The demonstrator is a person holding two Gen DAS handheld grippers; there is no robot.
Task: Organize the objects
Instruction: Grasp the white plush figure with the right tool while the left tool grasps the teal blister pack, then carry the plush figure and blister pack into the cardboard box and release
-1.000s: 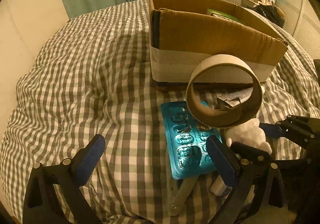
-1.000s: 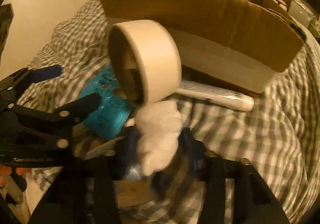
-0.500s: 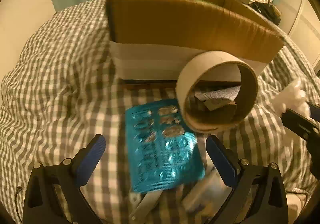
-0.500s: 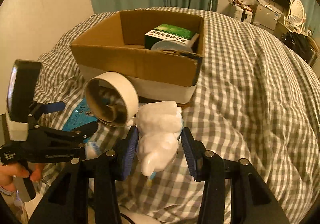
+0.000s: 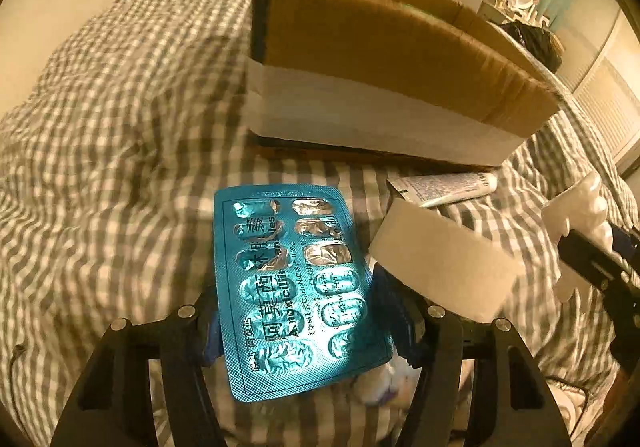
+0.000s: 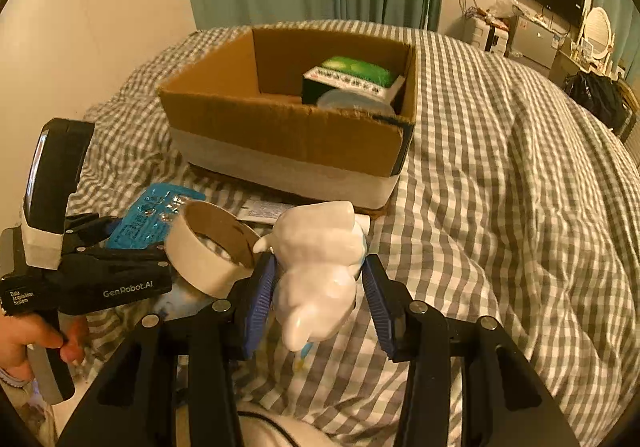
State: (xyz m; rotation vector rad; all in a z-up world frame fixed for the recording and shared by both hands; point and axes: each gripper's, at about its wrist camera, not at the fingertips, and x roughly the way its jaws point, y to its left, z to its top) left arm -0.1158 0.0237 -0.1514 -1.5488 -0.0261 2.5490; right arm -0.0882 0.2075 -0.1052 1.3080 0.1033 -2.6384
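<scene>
Left wrist view: the left gripper (image 5: pixel 304 323) pinches the blister pack (image 5: pixel 294 287), with the tape roll (image 5: pixel 444 263) crowding its right finger. The right gripper (image 6: pixel 320 293) clamps the white figurine (image 6: pixel 320 267), short of the box (image 6: pixel 288 127). Lifting the pack could snag the roll; the glossy figurine could slip.

On the checked bed (image 6: pixel 500 167), the brown cardboard box (image 6: pixel 288 127) lies at twelve o'clock of the white tape roll (image 6: pixel 208 247), with the teal foil blister pack (image 6: pixel 156 215) at its ten o'clock.

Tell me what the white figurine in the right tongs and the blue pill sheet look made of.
White figurine: probably glazed ceramic, smooth with soft glossy highlights. Blue pill sheet: foil-backed blister pack, metallic shine, crinkled burst pockets.
</scene>
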